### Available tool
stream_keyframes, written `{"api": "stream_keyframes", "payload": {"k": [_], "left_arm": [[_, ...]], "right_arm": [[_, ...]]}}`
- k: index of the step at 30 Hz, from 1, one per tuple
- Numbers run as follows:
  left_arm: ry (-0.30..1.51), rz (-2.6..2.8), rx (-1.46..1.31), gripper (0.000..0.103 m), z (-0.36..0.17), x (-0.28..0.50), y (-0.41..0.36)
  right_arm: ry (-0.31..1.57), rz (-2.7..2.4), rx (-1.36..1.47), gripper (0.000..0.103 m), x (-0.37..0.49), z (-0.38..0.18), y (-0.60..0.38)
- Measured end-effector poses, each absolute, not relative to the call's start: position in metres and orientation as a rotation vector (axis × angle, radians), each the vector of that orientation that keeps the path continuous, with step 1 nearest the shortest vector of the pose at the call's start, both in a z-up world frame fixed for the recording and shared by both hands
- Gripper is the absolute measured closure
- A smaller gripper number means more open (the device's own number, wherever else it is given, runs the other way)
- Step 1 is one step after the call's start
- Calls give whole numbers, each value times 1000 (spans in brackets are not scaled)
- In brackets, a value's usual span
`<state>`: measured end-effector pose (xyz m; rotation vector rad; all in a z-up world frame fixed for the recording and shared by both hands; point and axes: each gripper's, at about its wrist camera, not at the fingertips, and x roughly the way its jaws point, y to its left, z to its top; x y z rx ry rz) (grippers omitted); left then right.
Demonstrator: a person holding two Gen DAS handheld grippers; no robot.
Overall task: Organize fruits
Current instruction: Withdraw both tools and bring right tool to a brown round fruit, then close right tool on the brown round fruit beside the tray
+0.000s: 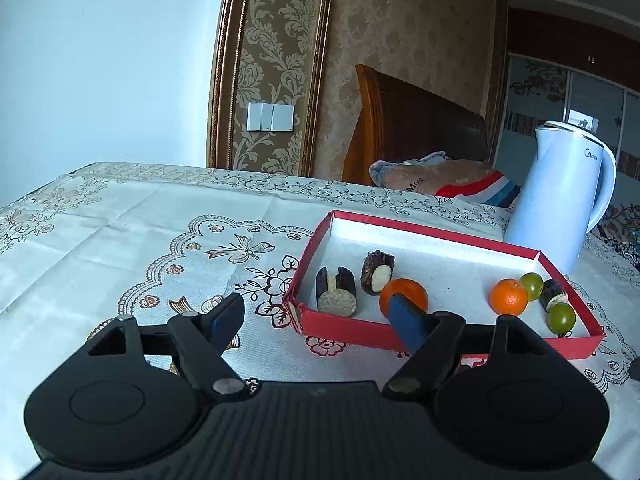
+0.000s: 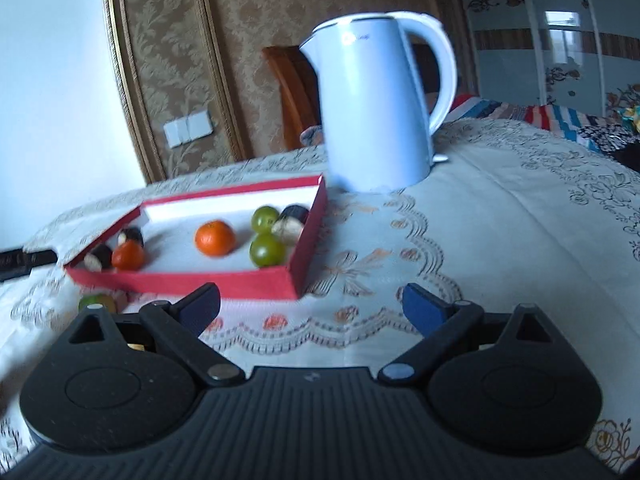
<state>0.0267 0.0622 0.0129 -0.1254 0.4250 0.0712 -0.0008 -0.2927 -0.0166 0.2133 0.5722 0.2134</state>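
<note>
A red tray [image 1: 332,328] [image 2: 304,240] sits on the tablecloth. It holds two oranges [image 1: 509,297] [image 2: 215,237], two green fruits [image 1: 561,317] [image 2: 267,250] and several dark sugarcane pieces [image 1: 337,290] [image 2: 292,220]. The second orange [image 1: 408,289] lies just behind my left gripper's right fingertip. My left gripper [image 1: 316,316] is open and empty at the tray's near left corner. My right gripper [image 2: 312,304] is open and empty in front of the tray's right end. A green fruit [image 2: 91,302] lies on the cloth outside the tray, by the right gripper's left finger.
A white electric kettle [image 1: 560,200] [image 2: 380,104] stands behind the tray's right end. A floral tablecloth [image 1: 120,240] covers the table. A wooden headboard [image 1: 400,128] and folded bedding [image 1: 440,178] lie beyond the table's far edge.
</note>
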Motion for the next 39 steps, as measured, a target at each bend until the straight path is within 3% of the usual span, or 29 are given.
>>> {"api": "stream_keyframes", "payload": {"k": [14,23,26,29,34,39], "left_arm": [[457,84,-160,24,10,30,69],[482,64,-89,24,6,33,56],[478,67,-42,24,5,33,49],[494,65,-3,24,1,35,42],[507,50,48,24,-3,36,34],[519,50,81,24,-6,36,29]], "right_arm": [[608,408,45,11,-10,-7,-219],[646,443,-27,22,5,-10,-188],[655,445,-48,27,9,-12,-181],[672,450,-64,38,11,-15,-177],[691,446,-56,44,13,-17,-177],[696,454,-65,57,13,-18,-175]]}}
